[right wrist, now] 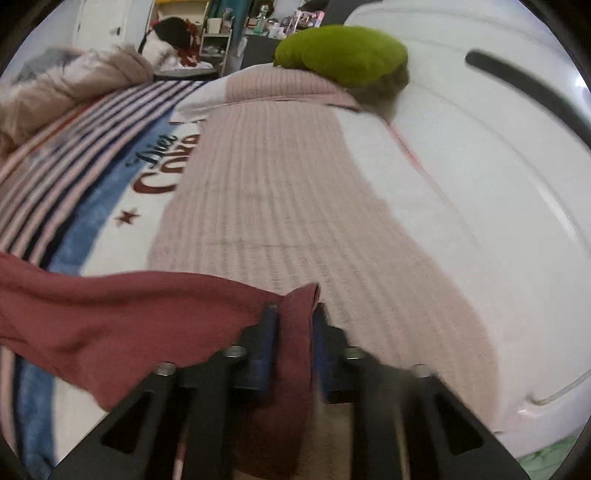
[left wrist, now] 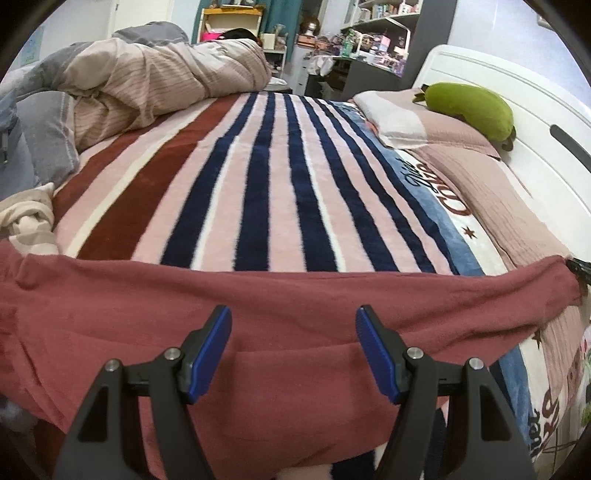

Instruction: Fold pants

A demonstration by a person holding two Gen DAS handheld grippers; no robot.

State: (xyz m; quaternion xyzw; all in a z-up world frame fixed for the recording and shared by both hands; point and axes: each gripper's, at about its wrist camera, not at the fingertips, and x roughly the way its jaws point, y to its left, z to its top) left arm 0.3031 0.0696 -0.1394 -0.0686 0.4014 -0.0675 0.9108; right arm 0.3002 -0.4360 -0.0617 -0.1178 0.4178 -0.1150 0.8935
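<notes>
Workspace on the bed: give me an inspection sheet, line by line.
Surface: plush striped blanket over the bed.
Job's things: dusty-red cloth pants stretched across the near edge.
Clutter: crumpled beige quilt, green plush pillow, pink ribbed pillow, cream cloth bundle.
Grippers: left gripper open above the pants; right gripper shut on the pants' end.
Cables: nothing seen.
Surroundings: white headboard, crowded shelves.
</notes>
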